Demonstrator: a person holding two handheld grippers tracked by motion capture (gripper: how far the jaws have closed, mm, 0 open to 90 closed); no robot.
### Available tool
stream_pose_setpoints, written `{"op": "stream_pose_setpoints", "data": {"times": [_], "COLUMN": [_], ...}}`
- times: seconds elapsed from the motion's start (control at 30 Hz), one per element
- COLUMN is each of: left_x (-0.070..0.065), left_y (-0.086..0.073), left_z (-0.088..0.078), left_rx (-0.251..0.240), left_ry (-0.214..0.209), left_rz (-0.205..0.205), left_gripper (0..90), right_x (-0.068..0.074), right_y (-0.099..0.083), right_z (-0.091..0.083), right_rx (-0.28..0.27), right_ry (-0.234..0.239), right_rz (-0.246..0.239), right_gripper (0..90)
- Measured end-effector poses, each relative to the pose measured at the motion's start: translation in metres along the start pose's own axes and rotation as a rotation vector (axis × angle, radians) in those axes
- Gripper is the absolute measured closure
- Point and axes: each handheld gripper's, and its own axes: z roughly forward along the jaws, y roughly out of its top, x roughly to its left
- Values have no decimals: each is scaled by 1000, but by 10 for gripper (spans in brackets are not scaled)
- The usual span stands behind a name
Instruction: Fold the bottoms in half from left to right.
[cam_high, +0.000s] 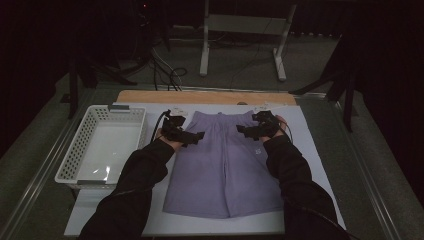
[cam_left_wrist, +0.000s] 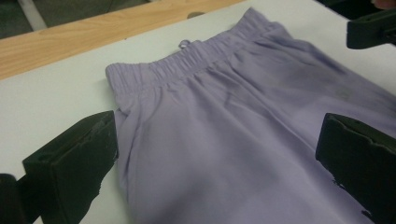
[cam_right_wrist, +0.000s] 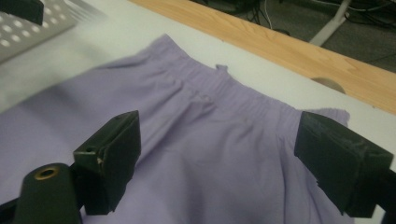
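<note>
Lavender shorts (cam_high: 222, 165) lie flat in the centre of the high view on the white mat (cam_high: 310, 150), waistband toward the top of the frame, leg hems toward the bottom. Nothing is folded yet: both legs are full length with no crease lines, so my read is that flattening is done and folding, or a move to the basket, is all left.

Left gripper (cam_high: 192, 137) sits over the upper-left corner of the shorts, jaws spread wide with nothing between them. In the left gripper view both black jaws frame the fabric (cam_left_wrist: 224, 140) without pinching it. Right gripper (cam_high: 246, 131) mirrors it at the upper-right corner, also wide open and empty; in the right gripper view its jaws hang over the cloth (cam_right_wrist: 210, 154) just below the waistband.

Shorts condition: elastic gathered waistband (cam_left_wrist: 187, 63) with a small drawstring tip poking out mid-band. There are light wrinkles under the band and a centre seam, otherwise it's smooth. A small pale logo sits on the leg at frame right. Thin knit, likely to bunch if grabbed by one layer.

White perforated basket (cam_high: 80, 145) sits at frame left, just off the mat edge, with no clothing in it. A wooden strip (cam_high: 200, 96) runs along the far table edge.
</note>
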Motion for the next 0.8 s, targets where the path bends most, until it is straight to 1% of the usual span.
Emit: {"op": "stream_pose_setpoints", "data": {"times": [0.07,0.13,0.17,0.23,0.33,0.4,0.43,0.53,0.57,0.7,0.73,0.8], "left_x": [-4,-8,-10,-14,-19,-23,-24,-29,-31,-37,-39,-42], "left_y": [-2,-4,-5,-8,-13,-16,-18,-24,-27,-39,-43,-47], "left_z": [-7,-14,-17,-24,-34,-39,-42,-50,-53,-61,-63,-66], "left_rx": [-10,-20,-29,-43,-51,-56,-56,-59,-61,-63,-68,-70], "left_ry": [-6,-12,-17,-27,-39,-31,-34,-17,-19,-14,-8,-14], "left_rz": [21,32,39,54,63,69,77,107,115,127,128,131], "left_gripper": [1,1,1,1,1,1,1,1,1,1,1,1], "right_x": [4,7,10,14,21,26,28,36,38,48,50,53], "right_y": [3,7,9,13,19,23,24,29,31,33,33,32], "right_z": [-3,-6,-7,-10,-15,-18,-18,-19,-19,-17,-16,-13], "right_rx": [-20,-21,-35,-42,-65,-89,-91,-104,-106,-123,-125,-138], "right_ry": [9,9,18,22,40,53,57,57,61,76,77,65], "right_rz": [-12,-24,-23,-32,-35,-43,-45,-69,-75,-89,-88,-96], "right_gripper": [137,122,117,109,108,108,108,106,106,103,102,99]}}
